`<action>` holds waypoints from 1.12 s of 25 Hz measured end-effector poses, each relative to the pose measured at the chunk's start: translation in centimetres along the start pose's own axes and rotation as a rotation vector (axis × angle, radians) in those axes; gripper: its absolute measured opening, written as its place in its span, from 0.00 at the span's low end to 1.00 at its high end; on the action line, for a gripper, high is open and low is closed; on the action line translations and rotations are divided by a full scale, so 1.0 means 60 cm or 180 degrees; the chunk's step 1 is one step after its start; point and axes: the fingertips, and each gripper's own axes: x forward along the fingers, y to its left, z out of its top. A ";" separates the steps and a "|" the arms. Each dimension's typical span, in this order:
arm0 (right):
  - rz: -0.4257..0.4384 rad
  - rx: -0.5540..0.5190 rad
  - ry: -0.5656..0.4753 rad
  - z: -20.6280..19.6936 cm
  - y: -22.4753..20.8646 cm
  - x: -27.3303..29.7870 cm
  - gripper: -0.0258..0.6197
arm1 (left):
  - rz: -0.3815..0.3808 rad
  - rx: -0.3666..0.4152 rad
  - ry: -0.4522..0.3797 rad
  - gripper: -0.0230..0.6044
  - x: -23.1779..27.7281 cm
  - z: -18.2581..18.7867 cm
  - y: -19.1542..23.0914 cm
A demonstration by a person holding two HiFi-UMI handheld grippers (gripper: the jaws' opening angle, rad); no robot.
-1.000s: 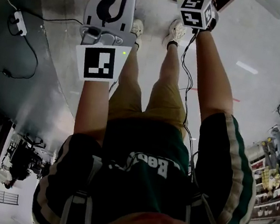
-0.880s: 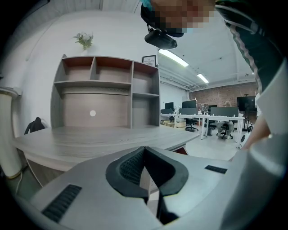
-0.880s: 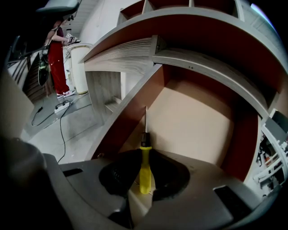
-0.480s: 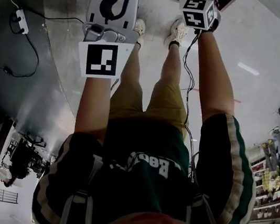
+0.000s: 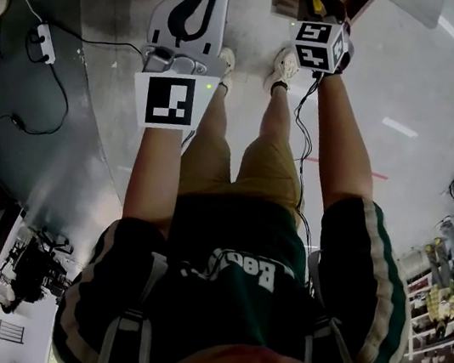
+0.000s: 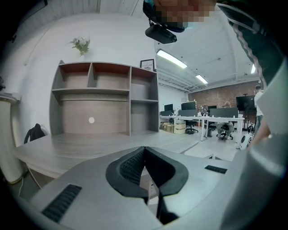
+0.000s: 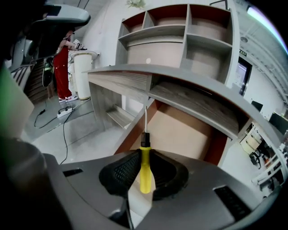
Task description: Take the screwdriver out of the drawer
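Screwdriver (image 7: 144,170) out of the drawer (image 7: 182,130), clamped in the right gripper (image 7: 143,156)
Its yellow handle is pinched between the jaws, shaft pointing at the open drawer under the desk (image 7: 135,74); the left gripper (image 6: 145,150) has its jaws together on nothing; extraction looks essentially done, with only carrying it clear left.

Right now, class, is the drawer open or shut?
Open. In the right gripper view the drawer stands pulled out beneath the desk, its bare brown floor showing behind the screwdriver gripped by the right gripper.
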 end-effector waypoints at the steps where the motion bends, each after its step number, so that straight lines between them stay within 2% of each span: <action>1: -0.0002 0.0003 -0.0018 0.007 0.000 -0.014 0.16 | -0.0001 -0.0012 -0.0020 0.07 -0.004 0.011 0.000; 8: 0.0008 0.0054 -0.0175 0.059 0.000 -0.121 0.16 | -0.0081 0.0035 -0.0110 0.07 -0.031 0.078 -0.021; 17: -0.0023 0.0139 -0.0430 0.159 -0.027 -0.295 0.16 | -0.0116 0.0183 -0.0197 0.06 -0.072 0.207 -0.050; 23: -0.0087 0.0322 -0.0736 0.242 -0.067 -0.423 0.16 | -0.0153 0.0282 -0.0243 0.07 -0.096 0.297 -0.070; 28: -0.0162 0.0382 -0.1081 0.332 -0.107 -0.537 0.16 | -0.0192 0.0220 -0.0312 0.07 -0.127 0.378 -0.089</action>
